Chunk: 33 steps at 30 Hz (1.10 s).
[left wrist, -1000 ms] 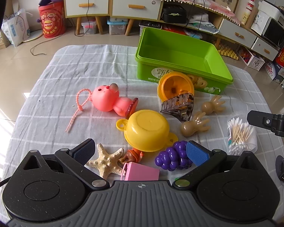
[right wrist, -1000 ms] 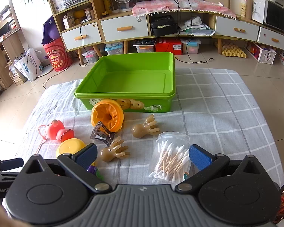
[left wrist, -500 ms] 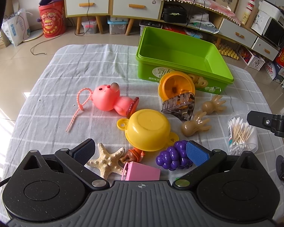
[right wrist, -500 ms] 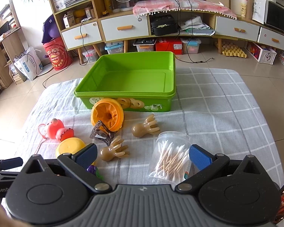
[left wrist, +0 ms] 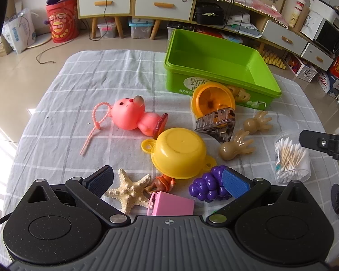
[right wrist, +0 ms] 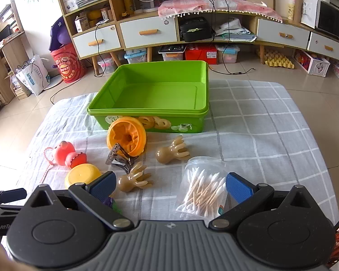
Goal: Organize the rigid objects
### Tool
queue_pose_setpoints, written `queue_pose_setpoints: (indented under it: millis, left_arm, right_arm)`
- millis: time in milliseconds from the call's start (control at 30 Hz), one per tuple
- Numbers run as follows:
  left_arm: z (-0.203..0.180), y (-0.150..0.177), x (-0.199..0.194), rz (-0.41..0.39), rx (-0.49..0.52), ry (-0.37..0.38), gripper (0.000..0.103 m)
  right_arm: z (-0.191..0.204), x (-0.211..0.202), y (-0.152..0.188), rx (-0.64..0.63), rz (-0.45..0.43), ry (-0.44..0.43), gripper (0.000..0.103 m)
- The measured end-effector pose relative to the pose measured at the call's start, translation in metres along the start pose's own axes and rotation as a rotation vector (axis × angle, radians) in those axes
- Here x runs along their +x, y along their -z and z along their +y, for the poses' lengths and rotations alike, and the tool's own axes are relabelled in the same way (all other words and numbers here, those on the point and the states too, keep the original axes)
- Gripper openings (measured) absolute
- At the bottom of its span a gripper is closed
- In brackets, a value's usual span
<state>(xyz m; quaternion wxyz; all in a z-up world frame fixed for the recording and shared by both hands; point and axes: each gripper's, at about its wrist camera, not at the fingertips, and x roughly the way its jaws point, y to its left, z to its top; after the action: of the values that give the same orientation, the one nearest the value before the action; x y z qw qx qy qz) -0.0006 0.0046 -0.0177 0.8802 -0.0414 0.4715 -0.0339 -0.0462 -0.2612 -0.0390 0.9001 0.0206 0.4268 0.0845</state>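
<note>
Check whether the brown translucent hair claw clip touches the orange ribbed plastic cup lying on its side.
Touching. In the right wrist view the hair claw clip leans against the orange cup's open rim, no cloth visible between them.

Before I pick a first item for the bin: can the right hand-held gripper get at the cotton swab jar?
Probably yes. The right hand-held gripper is open, and the cotton swab jar lies right ahead between its fingers, with nothing in front of it. The nearest brown hand toy lies apart, to the left.

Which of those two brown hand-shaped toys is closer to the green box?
The farther brown hand, lying just before the green box. The other brown hand lies nearer the right tongs.
</note>
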Motion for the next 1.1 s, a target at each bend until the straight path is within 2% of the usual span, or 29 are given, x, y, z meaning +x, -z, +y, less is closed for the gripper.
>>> queue_pose_setpoints:
  millis: [400, 633, 833, 1100]
  left_arm:
    - [0.020, -0.001, 0.006, 0.037, -0.029, -0.012, 0.101]
    - [0.020, 0.011, 0.019, 0.122, 0.014, 0.044, 0.101]
    - [0.011, 0.021, 0.026, 0.167, 0.062, 0.083, 0.094]
    - [0.003, 0.027, 0.039, 0.203, 0.110, 0.093, 0.079]
  right_arm:
    - [-0.019, 0.014, -0.003, 0.052, 0.061, -0.010, 0.088]
    - [-0.028, 0.030, 0.002, 0.068, 0.127, 0.000, 0.088]
    - [-0.044, 0.050, 0.004, 0.134, 0.188, 0.019, 0.088]
    - [-0.048, 0.063, 0.009, 0.171, 0.235, 0.013, 0.088]
